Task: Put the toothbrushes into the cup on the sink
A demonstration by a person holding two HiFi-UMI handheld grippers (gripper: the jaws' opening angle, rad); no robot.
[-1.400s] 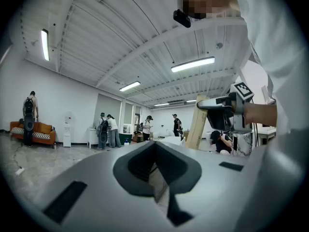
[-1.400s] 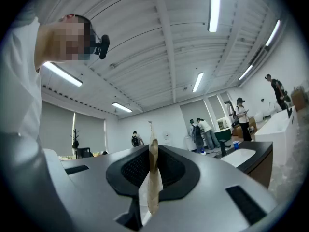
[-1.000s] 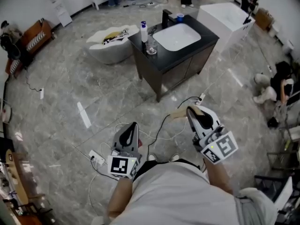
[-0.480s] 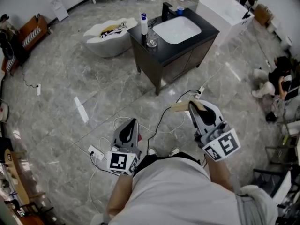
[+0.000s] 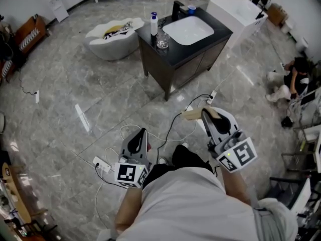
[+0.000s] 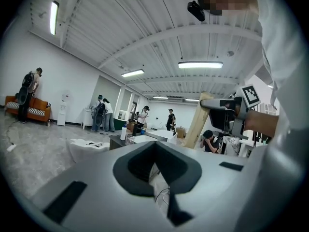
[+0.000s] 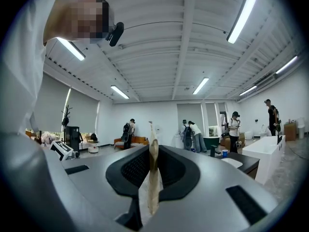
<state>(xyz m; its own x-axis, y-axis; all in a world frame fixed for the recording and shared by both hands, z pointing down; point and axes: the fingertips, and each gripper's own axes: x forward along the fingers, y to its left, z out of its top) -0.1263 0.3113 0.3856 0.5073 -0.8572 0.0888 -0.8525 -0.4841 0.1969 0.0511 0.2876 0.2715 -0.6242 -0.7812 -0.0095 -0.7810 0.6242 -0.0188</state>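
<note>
Ahead of both grippers, well apart from them across the grey marble floor (image 5: 70, 84), stands a dark sink cabinet (image 5: 188, 69) with a white basin (image 5: 188, 30) set into its black worktop (image 5: 173, 51). On that worktop, out to the left of the basin, a clear glass cup (image 5: 162, 43) sits just beside a white bottle with a blue cap (image 5: 154, 24). A small blue cup (image 5: 191, 8) stands at the far side, near the black tap (image 5: 178, 9).

The right gripper (image 5: 205, 116) has its jaws pinched on a flat, pale tan toothbrush (image 5: 191, 115). It is held level, and the toothbrush sticks out past the tip towards the left gripper's side. Seen along the jaws, it stands edge-on between the pads.

The left gripper (image 5: 143, 132) is lower and nearer the person's body, with its jaws drawn together and nothing between them.

Below the two grippers, white cables and a power strip (image 5: 103, 165) trail over the floor. Further off, left of the cabinet, a white tub (image 5: 113, 39) rests on the floor.
</note>
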